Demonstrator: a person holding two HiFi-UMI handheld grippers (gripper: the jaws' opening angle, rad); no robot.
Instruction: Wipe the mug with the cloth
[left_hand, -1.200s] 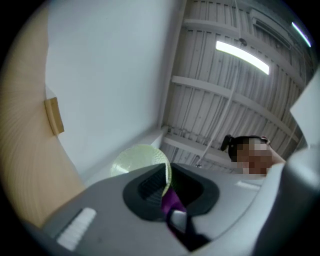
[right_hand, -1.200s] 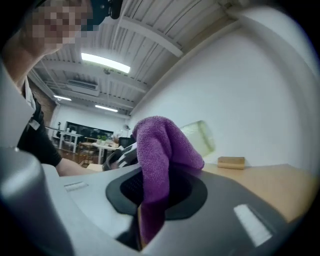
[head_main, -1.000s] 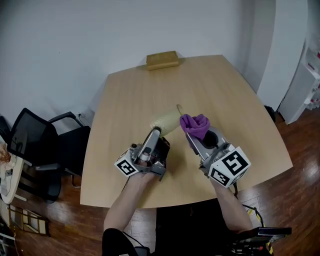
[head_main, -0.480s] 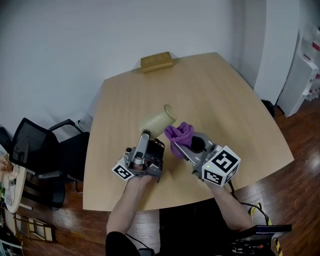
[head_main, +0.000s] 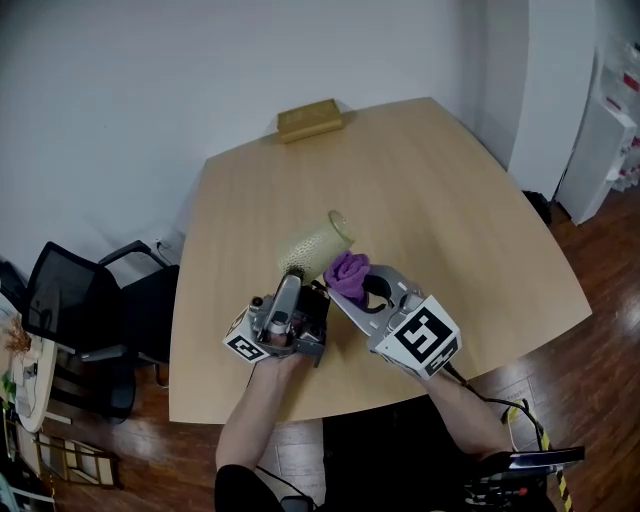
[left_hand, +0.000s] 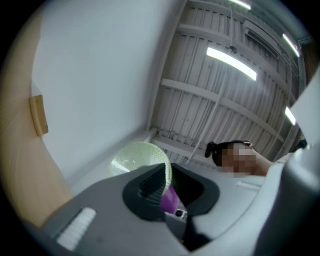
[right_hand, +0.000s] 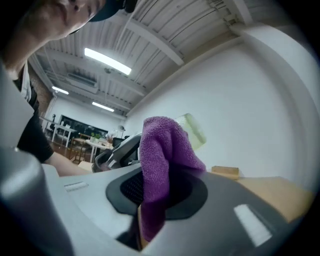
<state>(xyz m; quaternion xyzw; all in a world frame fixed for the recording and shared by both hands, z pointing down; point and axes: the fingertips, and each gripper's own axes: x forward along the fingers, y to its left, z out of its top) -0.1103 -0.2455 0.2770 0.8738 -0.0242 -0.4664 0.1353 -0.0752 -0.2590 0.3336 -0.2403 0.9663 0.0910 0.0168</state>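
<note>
A pale yellow-green textured mug (head_main: 316, 244) is held above the table (head_main: 440, 170), tilted, mouth pointing up and away. My left gripper (head_main: 301, 277) grips it at its base end; in the left gripper view the mug (left_hand: 136, 158) sits between the jaws, which are opening slightly while still holding it. My right gripper (head_main: 349, 288) is shut on a purple cloth (head_main: 347, 270), which presses against the mug's side just right of the left gripper. In the right gripper view the cloth (right_hand: 161, 155) bulges out of the jaws with the mug (right_hand: 192, 130) behind it.
A tan block (head_main: 309, 119) lies at the table's far edge. A black office chair (head_main: 95, 300) stands left of the table, and a white shelf unit (head_main: 612, 130) at the far right. Wooden floor surrounds the table.
My right gripper has carried the cloth left and nearer, from beside the mug's mouth to its side by the left gripper. The mug has tipped more upright.
</note>
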